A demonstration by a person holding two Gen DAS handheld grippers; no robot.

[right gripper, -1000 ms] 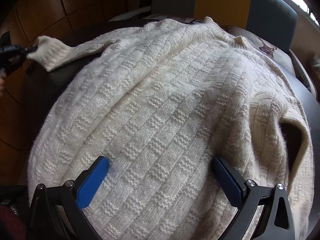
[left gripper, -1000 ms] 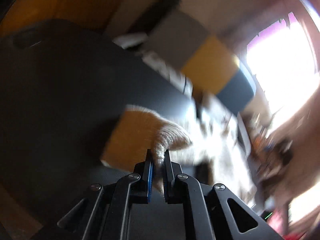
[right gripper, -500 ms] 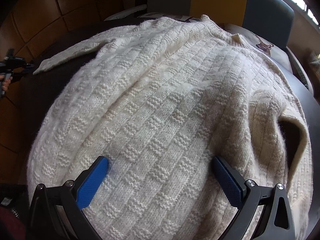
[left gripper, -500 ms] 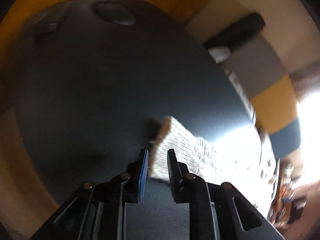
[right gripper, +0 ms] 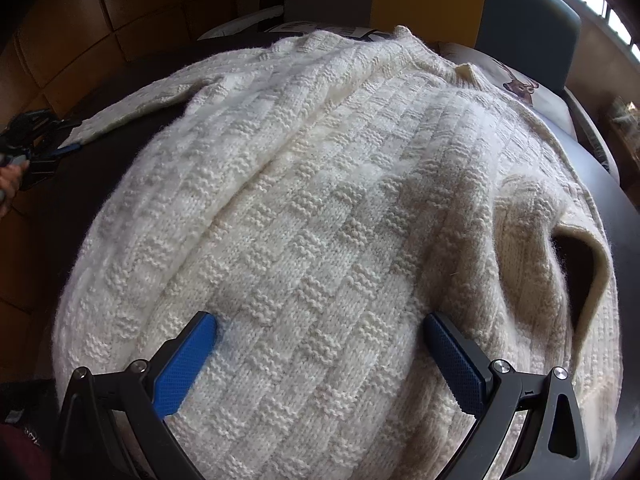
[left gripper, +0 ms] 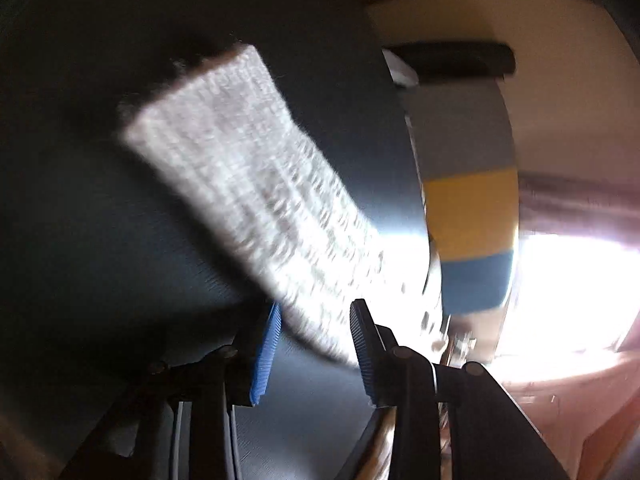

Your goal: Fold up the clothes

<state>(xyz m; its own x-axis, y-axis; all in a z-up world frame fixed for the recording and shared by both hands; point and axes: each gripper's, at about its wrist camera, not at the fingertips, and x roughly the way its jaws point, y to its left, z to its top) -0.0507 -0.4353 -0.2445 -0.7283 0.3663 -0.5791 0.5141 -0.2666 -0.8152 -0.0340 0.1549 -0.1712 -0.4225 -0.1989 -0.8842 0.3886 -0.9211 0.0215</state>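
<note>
Right wrist view, right gripper (right gripper: 320, 356) spread over cream sweater (right gripper: 320, 200), left gripper (left gripper: 314, 344) parted around sleeve (left gripper: 248, 184)

Between my right gripper (right gripper: 320, 356)'s wide-spread fingers lay only the sweater (right gripper: 320, 220), bunched high and covering most of the dark table (right gripper: 624, 216), so nothing rigid blocked me there. Bare tabletop stayed free along the right edge and at the left, below the stretched sleeve (right gripper: 132, 108). My left gripper (left gripper: 314, 344) stood with its jaws apart, the sleeve's blurred cuff end (left gripper: 224, 128) lying flat ahead of it, open table on both sides. Beyond the far edge, a grey, yellow and blue chair back (left gripper: 468, 184) closed off that way.
</note>
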